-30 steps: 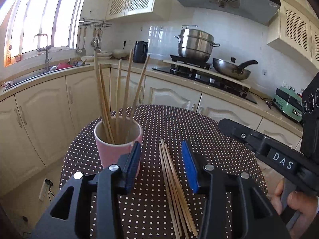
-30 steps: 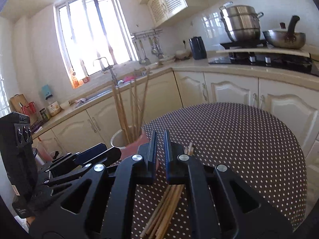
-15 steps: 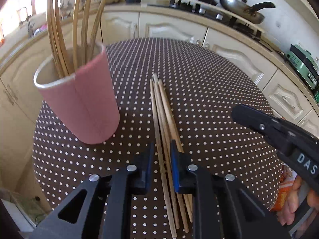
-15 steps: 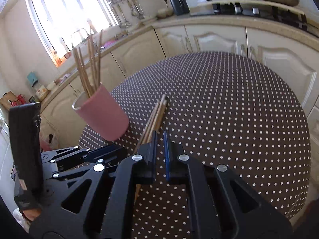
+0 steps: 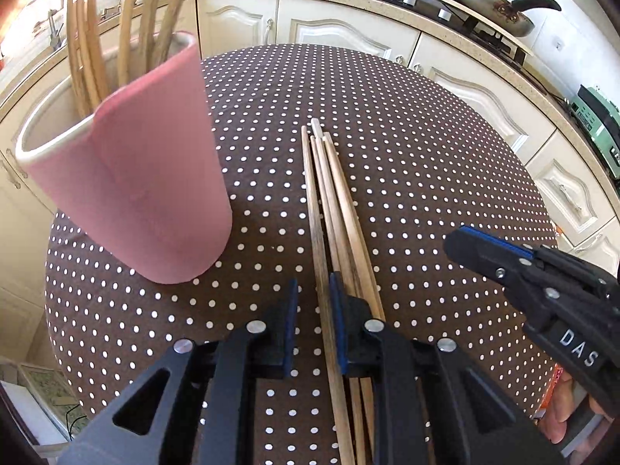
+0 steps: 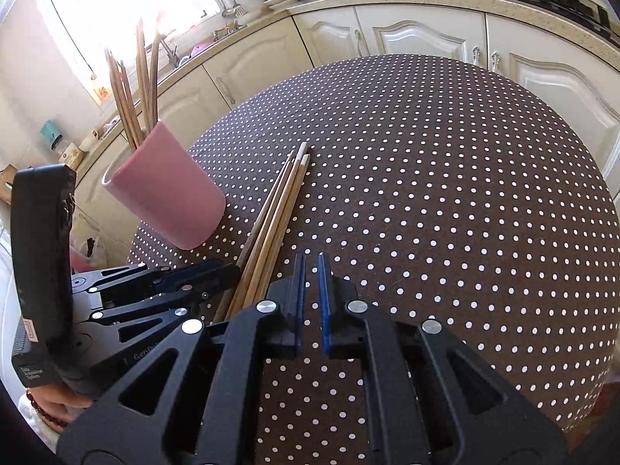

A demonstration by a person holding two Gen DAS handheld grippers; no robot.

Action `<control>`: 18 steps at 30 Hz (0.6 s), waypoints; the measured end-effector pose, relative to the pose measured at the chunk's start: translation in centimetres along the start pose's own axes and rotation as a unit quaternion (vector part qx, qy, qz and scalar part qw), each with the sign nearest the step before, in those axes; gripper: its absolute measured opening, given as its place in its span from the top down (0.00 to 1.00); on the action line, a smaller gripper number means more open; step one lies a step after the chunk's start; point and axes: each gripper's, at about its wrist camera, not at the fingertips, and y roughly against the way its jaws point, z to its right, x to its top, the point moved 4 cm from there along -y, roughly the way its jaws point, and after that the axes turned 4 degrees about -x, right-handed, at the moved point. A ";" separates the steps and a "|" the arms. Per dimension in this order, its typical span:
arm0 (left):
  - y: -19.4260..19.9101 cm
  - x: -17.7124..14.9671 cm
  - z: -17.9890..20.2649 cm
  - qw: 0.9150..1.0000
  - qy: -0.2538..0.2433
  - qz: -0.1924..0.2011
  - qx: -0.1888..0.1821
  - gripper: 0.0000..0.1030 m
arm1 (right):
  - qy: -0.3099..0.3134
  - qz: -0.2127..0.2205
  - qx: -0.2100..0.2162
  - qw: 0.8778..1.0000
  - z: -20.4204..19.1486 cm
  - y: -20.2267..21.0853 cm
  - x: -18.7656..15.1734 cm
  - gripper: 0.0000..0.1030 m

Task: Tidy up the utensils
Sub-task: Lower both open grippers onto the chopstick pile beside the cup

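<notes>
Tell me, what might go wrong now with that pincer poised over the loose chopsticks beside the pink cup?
1. The left gripper straddles only the leftmost stick of the loose chopsticks; lifting it could drag or scatter its touching neighbours.
2. The pink cup stands near the table edge, already full of chopsticks; a knock could topple it.
3. The right gripper, shut and empty, hovers close by and might collide.

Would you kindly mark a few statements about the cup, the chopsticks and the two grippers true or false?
1. The pink cup holds several chopsticks. True.
2. The loose chopsticks lie on a bare wooden table. False: they lie on a dotted brown tablecloth.
3. One loose chopstick runs between the left gripper jaws. True.
4. The right gripper holds a chopstick. False: it is shut on nothing.
5. The cup lies on its side. False: it stands upright.
</notes>
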 end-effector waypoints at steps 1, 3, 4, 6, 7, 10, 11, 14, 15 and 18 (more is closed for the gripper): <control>-0.3 0.2 0.1 1.000 -0.002 -0.004 0.004 0.84 | 0.001 -0.002 0.000 1.000 -0.1 -0.2 0.0 0.93; -0.4 0.5 0.4 1.000 -0.010 -0.005 0.014 0.84 | 0.004 -0.006 -0.001 1.000 -0.3 -0.5 0.2 0.93; -0.6 0.8 0.6 1.000 -0.016 -0.006 0.020 0.84 | 0.007 -0.007 -0.002 1.000 -0.4 -0.6 0.3 0.93; -0.9 1.0 0.6 1.000 -0.017 -0.006 0.021 0.84 | 0.012 -0.012 -0.006 1.000 -0.7 -1.0 0.6 0.93; -1.0 1.1 0.5 1.000 -0.014 -0.004 0.020 0.88 | 0.014 -0.015 -0.007 1.000 -0.9 -1.2 0.7 0.93; -1.2 1.1 0.2 1.000 -0.009 0.005 0.017 0.94 | 0.021 -0.024 -0.016 0.999 -1.4 -1.8 1.0 0.93; -1.1 1.0 0.1 1.000 -0.006 0.009 0.011 0.94 | 0.022 -0.025 -0.017 0.999 -1.5 -1.9 1.1 0.93; -1.3 1.1 -0.3 1.000 0.002 0.018 -0.004 0.94 | 0.031 -0.036 -0.024 0.999 -2.0 -2.6 1.4 0.93; -1.2 1.0 -0.4 1.000 0.006 0.021 -0.008 0.94 | 0.034 -0.041 -0.027 0.998 -2.2 -2.9 1.5 0.93; -1.2 0.7 -0.7 0.999 0.011 0.025 -0.021 0.94 | 0.041 -0.059 -0.036 0.997 -2.7 -3.8 1.8 0.93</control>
